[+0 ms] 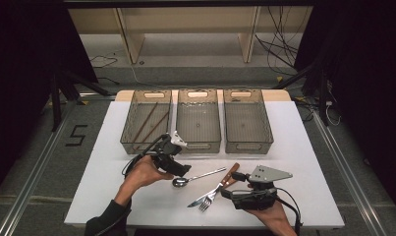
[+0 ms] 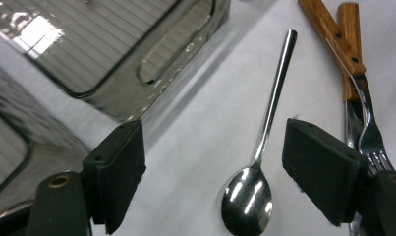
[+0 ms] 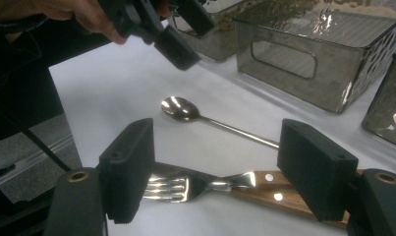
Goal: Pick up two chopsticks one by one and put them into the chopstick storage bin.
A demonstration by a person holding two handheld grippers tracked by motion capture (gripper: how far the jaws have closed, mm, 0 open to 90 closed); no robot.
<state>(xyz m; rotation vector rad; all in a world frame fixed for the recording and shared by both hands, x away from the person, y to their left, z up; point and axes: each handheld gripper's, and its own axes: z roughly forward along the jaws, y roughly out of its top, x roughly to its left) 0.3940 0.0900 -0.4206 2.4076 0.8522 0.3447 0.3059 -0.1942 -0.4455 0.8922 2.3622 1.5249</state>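
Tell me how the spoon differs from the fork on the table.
The spoon is all steel with a thin rod handle; the fork has a wooden handle with rivets. The spoon lies alone on the white table, while the fork lies crossed over a knife. The spoon lies between the open jaws of the left gripper; the fork between those of the right gripper. Both lie flat, ungrasped.

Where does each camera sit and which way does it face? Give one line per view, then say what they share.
High view: above the person's side, looking forward and down at the table and three bins; both forearms show.
Left gripper view: on the left gripper, looking down at the spoon; its open jaws show.
Right gripper view: on the right gripper, aimed at the fork; its open jaws show.
Shared: spoon and fork.
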